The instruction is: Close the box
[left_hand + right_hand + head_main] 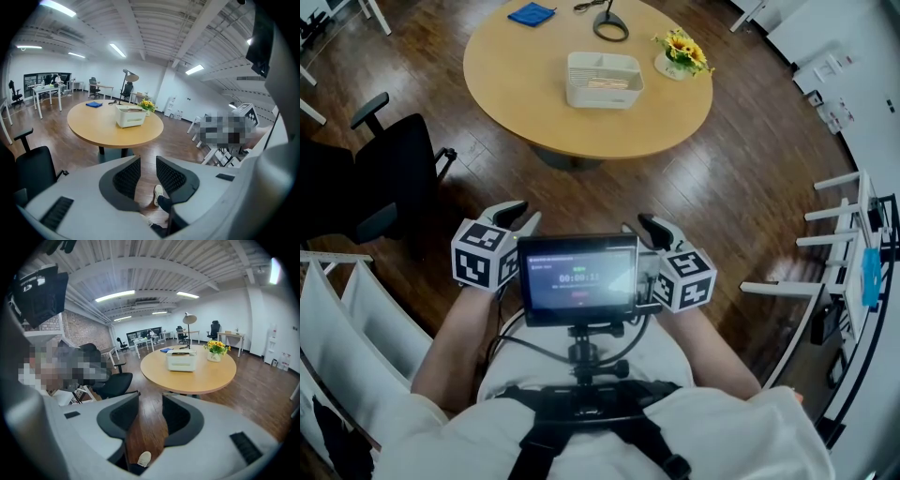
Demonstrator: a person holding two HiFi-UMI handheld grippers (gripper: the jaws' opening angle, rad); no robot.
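Left tool [518, 217] and right tool [643, 228] gape empty, far from the white plastic box [604, 80] on the round wooden worktop [516, 84]; rushing may shove it.

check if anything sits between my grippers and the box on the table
Nothing visible does: only wood floor and round tabletop lie between the left gripper, the right gripper and the white box.

Big office rm w/ dark wood floor [750, 187], round wooden table [516, 84] in middle, black office chair [384, 178] at left. White walls [145, 79], one brick wall [77, 326], strip lights [117, 49] on ceiling
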